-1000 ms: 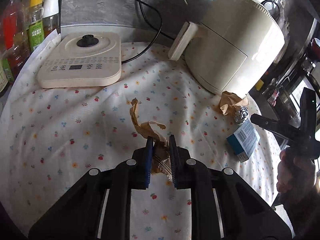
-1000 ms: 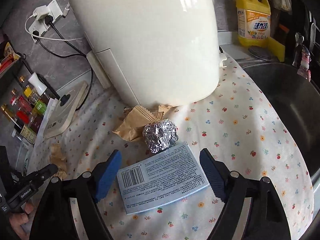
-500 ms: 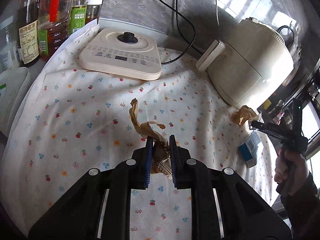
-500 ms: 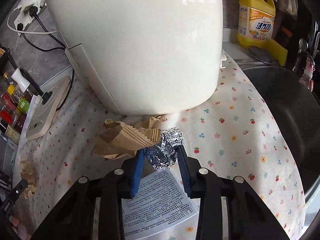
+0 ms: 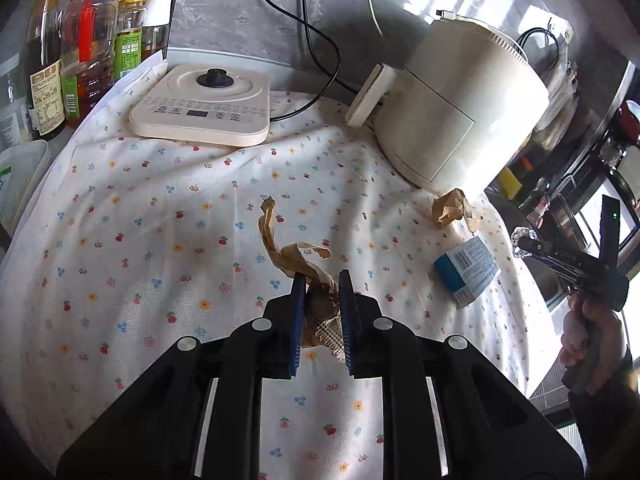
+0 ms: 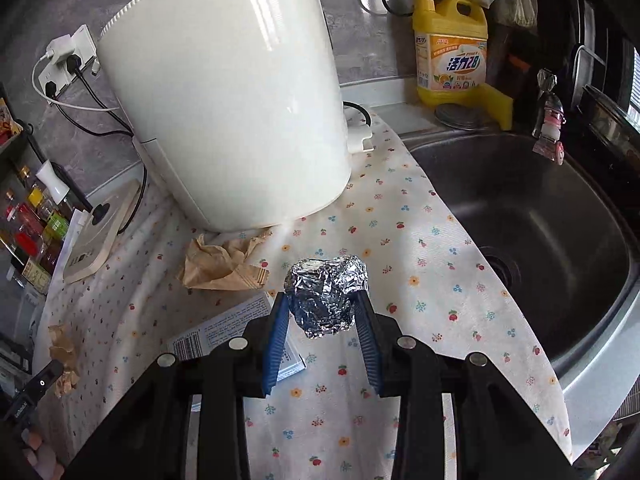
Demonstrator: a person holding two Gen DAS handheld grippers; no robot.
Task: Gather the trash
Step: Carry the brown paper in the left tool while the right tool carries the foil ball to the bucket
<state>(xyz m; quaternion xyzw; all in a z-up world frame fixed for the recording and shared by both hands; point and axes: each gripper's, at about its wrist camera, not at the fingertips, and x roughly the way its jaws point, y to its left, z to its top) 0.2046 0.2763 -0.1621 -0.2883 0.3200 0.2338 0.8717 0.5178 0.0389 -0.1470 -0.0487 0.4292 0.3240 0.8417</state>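
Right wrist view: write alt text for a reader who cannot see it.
The right gripper clamps a crumpled foil ball above a floral tablecloth. Behind it lie a crumpled brown paper bag and a printed box, in front of a large white appliance. A steel sink is to the right, with a yellow detergent bottle behind it.

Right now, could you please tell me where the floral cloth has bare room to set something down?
The widest bare patch of the floral cloth lies in front of the cream flat hob. Another borders the steel sink. It is crowded beneath the white air fryer: crumpled brown paper and a blue-and-white carton.
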